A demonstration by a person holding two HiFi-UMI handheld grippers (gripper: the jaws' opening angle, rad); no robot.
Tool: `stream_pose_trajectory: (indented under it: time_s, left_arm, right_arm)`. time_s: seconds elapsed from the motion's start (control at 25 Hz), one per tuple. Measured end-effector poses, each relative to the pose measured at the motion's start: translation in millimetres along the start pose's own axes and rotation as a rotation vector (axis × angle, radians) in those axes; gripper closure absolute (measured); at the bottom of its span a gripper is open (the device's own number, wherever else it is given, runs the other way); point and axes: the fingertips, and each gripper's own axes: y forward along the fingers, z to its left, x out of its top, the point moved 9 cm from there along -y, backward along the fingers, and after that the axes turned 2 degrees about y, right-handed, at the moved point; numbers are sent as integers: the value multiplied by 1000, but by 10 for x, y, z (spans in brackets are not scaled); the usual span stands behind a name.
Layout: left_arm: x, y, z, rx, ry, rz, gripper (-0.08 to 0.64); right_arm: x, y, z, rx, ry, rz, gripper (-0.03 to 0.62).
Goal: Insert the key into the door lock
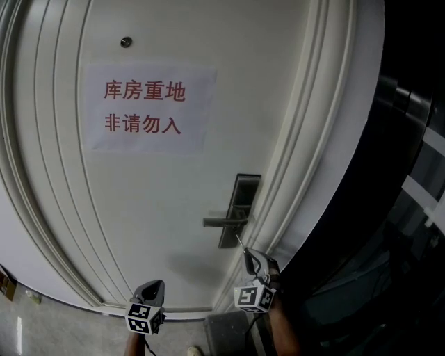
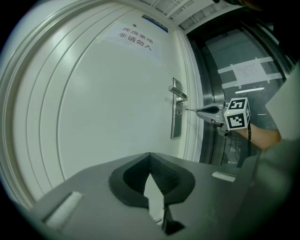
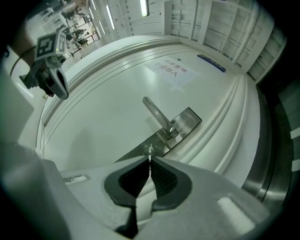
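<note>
- One view, the right tool's (image 3: 150,162) own, shows the keyhole (image 3: 146,150) right behind the key (image 3: 150,154); the head view doesn't.
- Right tool clenched on the key; left tool (image 2: 150,157) clenched, empty.

You've got a white paper sign (image 1: 147,108) w/ two rows of red Chinese chars stuck on the upper door (image 1: 139,222), and a small round peephole (image 1: 126,42) just above the sheet's left part. Rt of the ribbed white frame (image 1: 309,139) there's a dark glossy panel (image 1: 410,229) w/ pale tape strips (image 2: 225,69) & a sheet of paper (image 2: 248,71) on it, and a blue plate (image 3: 211,63) sits over the door's top. Pale speckled floor (image 1: 62,323) runs along the btm, and ceiling strip lights (image 3: 144,6) show in your right gripper view.
</note>
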Motion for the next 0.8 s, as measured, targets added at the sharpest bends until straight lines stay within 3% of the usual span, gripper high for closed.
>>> stream_pose_trajectory:
  time_s: [0.8]
  left_arm:
    - [-20,207,97,17,-13,9,558]
  right_arm:
    - [-70,342,-20,10,-37,11,582]
